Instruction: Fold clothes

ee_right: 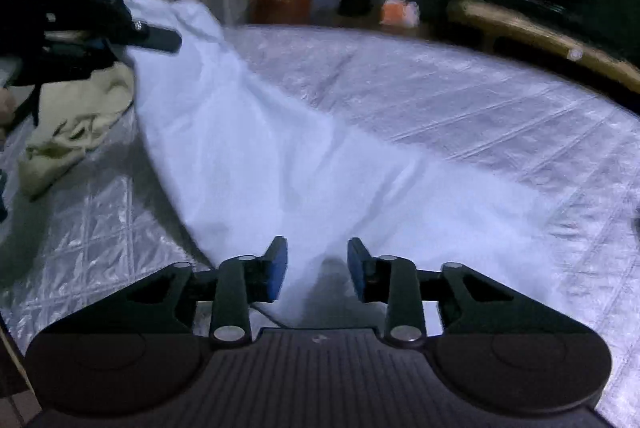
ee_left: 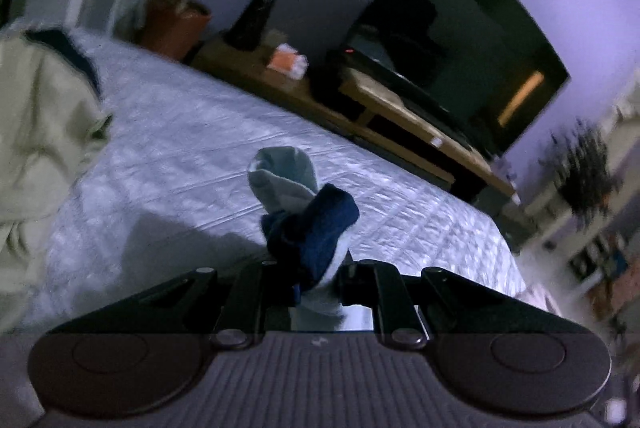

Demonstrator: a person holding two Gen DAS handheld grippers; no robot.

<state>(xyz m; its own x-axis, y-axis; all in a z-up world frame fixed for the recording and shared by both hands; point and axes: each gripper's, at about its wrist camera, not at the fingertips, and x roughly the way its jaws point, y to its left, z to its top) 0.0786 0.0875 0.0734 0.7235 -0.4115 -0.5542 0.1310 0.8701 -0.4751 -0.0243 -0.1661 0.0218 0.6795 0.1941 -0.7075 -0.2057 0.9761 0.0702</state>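
White garment [ee_right: 248, 148] hangs from my clamped left gripper [ee_left: 316, 268]; my right gripper [ee_right: 317, 268] gapes, so its lower end could crumple on the bed [ee_right: 480, 116].

The left gripper [ee_left: 316, 268] is raised and tilted, its camera view slanted, and its jaws are closed tight on cloth [ee_left: 308, 228] that bunches up between them. In the right wrist view this gripper [ee_right: 160, 40] shows at upper left, held high with its fingers pointing right, pinching cloth [ee_right: 248, 132]. The right gripper [ee_right: 317, 268] sits low and level, its jaws parted with a clear gap between the blue pads [ee_right: 279, 268], holding nothing. No hand or sleeve shows clearly.
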